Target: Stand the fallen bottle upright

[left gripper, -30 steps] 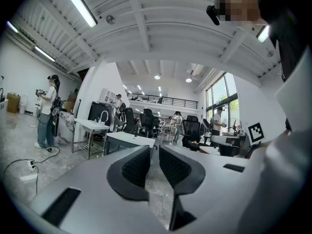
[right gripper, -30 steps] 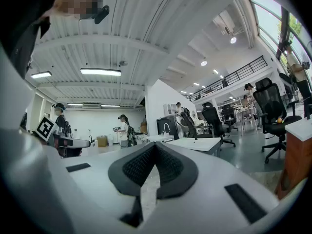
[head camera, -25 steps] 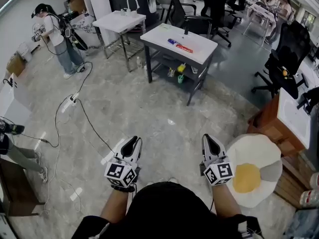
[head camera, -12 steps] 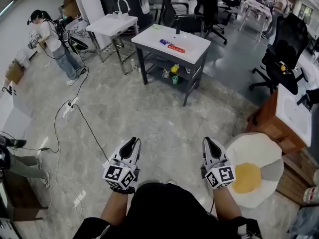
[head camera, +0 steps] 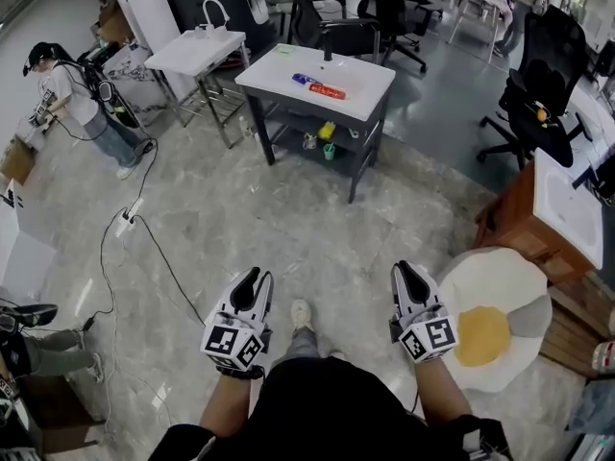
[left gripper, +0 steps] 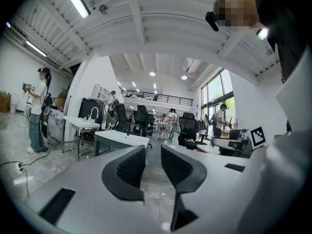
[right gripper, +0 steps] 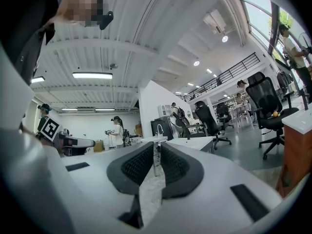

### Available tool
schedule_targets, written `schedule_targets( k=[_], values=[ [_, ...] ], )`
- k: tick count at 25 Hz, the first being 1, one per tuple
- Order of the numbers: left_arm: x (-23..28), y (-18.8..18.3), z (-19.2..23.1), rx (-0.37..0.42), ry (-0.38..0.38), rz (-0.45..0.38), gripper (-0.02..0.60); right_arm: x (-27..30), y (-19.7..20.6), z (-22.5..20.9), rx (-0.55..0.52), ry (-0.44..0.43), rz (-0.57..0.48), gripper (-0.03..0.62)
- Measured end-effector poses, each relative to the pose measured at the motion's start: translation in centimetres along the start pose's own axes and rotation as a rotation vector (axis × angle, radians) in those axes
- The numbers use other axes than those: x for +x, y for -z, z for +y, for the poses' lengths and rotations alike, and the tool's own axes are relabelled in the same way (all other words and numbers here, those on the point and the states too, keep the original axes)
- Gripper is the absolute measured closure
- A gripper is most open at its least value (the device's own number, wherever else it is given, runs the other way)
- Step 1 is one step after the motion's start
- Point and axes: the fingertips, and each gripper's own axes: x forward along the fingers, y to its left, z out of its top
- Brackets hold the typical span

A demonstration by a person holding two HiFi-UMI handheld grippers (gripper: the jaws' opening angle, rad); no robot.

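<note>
Nearest us, the left hand-held gripper [head camera: 254,277] and the right hand-held gripper [head camera: 404,270] ride out in front, both clenched on nothing, jaws drawn in to a mere slit (the left's slit a shade wider). Just beyond them a shoe [head camera: 301,313] now shows mid-stride on the marble floor [head camera: 288,229], where there was none a second ago. The egg-shaped rug [head camera: 490,334] sits off to the right. And the table [head camera: 370,83] has slid down the head view towards us: the walk-up is on! The fallen bottle [head camera: 323,89] lies flat on that white top, red label and blue end, well out of reach. So nothing of the task proper is done. I'd say crossing the remaining floor comes first, then opening a pair of jaws.
</note>
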Motion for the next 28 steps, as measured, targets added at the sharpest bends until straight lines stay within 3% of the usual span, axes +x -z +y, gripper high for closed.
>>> schedule_targets(
  k=[3, 6, 9, 12, 16, 28],
  values=[
    [2.8, -0.6, 2.5, -0.016, 0.013, -0.006, 0.433, 3.0, -0.3, -0.4, -0.008, 0.019, 0.005, 0.557],
    [6.1, -1.5, 5.1, -0.024, 0.04, -0.026, 0.426, 6.7, -1.2, -0.9, -0.021, 0.029, -0.006, 0.556],
    [8.9, -2.9, 7.8, -0.002, 0.061, -0.047, 0.38, 10.8, -2.1, -1.3, -0.04, 0.03, -0.018, 0.541],
    [10.9, -3.6, 10.6, -0.006, 0.068, -0.051, 0.365, 14.8, -2.7, -1.2, -0.048, 0.023, -0.031, 0.411],
    [13.1, -4.0, 13.8, 0.004, 0.084, -0.031, 0.313, 19.3, -3.1, -0.9, -0.068, 0.032, -0.032, 0.356],
    [16.8, -3.8, 18.7, -0.019, 0.071, 0.002, 0.301, 26.3, -0.8, -1.6, -0.053, 0.017, 0.05, 0.353]
  ],
)
